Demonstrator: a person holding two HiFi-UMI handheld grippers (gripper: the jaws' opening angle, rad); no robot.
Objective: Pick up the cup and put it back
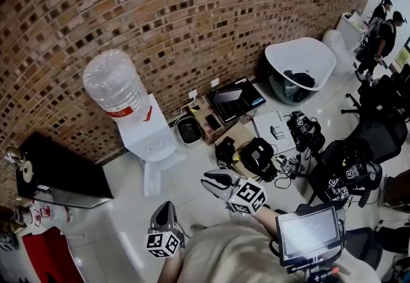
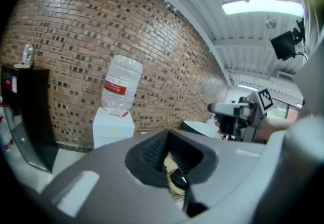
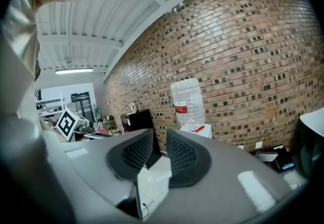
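No plain cup shows. A small shiny glass-like item [image 1: 13, 157] [image 2: 28, 54] [image 3: 132, 108] stands on top of a black cabinet [image 1: 57, 176] at the left; I cannot tell if it is a cup. A white water dispenser [image 1: 150, 137] [image 2: 112, 126] [image 3: 200, 131] with a big clear bottle [image 1: 115, 86] stands against the brick wall. My left gripper [image 1: 165, 206] [image 2: 169, 152] and right gripper [image 1: 214, 179] [image 3: 159, 149] are held close to my body, far from the cabinet. Both jaws stand a little apart with nothing between them.
Black bags, boxes and cables [image 1: 256, 157] litter the floor right of the dispenser, with a black bin [image 1: 189, 129] by the wall. A white tub chair [image 1: 301, 61], office chairs [image 1: 378, 134] and two people [image 1: 384, 25] are at the right. A red object [image 1: 48, 253] lies lower left.
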